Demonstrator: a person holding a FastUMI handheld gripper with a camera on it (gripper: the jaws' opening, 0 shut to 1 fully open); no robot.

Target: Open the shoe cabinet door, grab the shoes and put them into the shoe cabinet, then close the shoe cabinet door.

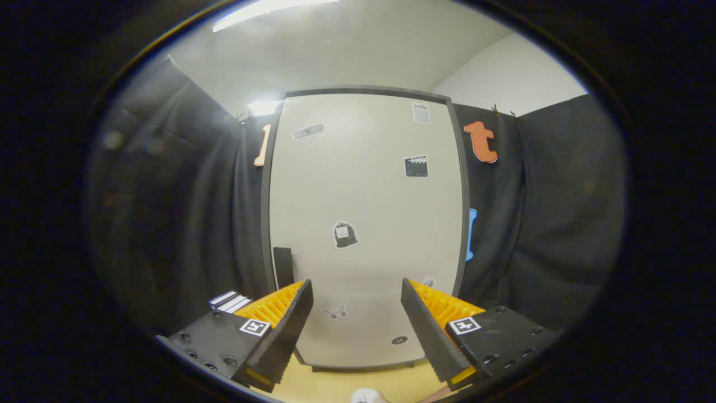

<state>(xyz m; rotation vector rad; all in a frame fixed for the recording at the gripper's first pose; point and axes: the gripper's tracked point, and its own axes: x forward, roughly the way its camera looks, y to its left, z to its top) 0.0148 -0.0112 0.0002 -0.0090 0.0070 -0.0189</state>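
Shoe cabinet door (363,224) shut, handle (283,266) at its left | we judge: opening step pending | gripper (356,291) fingers apart, empty | next: reach handle, pull.

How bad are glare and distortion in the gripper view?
Gripper view: ceiling light blows out, with a second hot spot by the cabinet's top corner; fisheye bows the shoe cabinet door edges outward; side curtains fall dark; the open tongs and door stickers stay sharp.
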